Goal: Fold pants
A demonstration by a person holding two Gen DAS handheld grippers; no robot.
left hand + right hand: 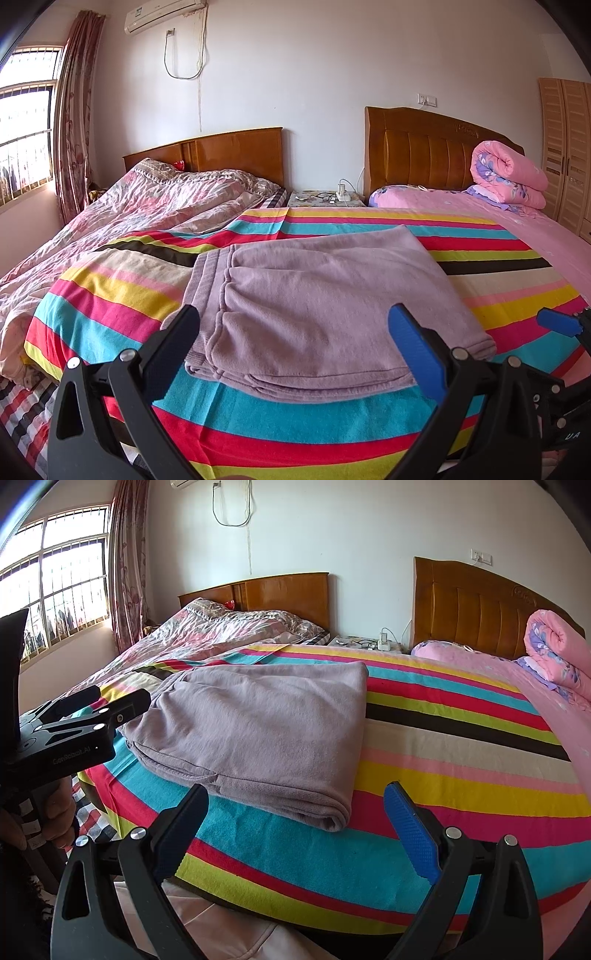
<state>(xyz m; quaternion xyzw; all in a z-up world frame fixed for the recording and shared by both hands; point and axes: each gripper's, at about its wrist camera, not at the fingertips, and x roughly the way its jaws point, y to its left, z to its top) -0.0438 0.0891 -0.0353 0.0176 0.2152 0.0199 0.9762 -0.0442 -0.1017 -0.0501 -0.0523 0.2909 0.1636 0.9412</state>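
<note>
A striped sheet in bright bands covers the near bed. Far left lies a rumpled floral quilt under a wooden headboard. A nightstand sits between the beds. Far right, a rolled pink blanket rests near a wardrobe.

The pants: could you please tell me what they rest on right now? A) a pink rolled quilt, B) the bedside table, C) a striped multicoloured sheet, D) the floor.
C: the folded lilac pants lie flat on the striped sheet, held by neither gripper; the pink quilt sits apart by the headboard.
</note>
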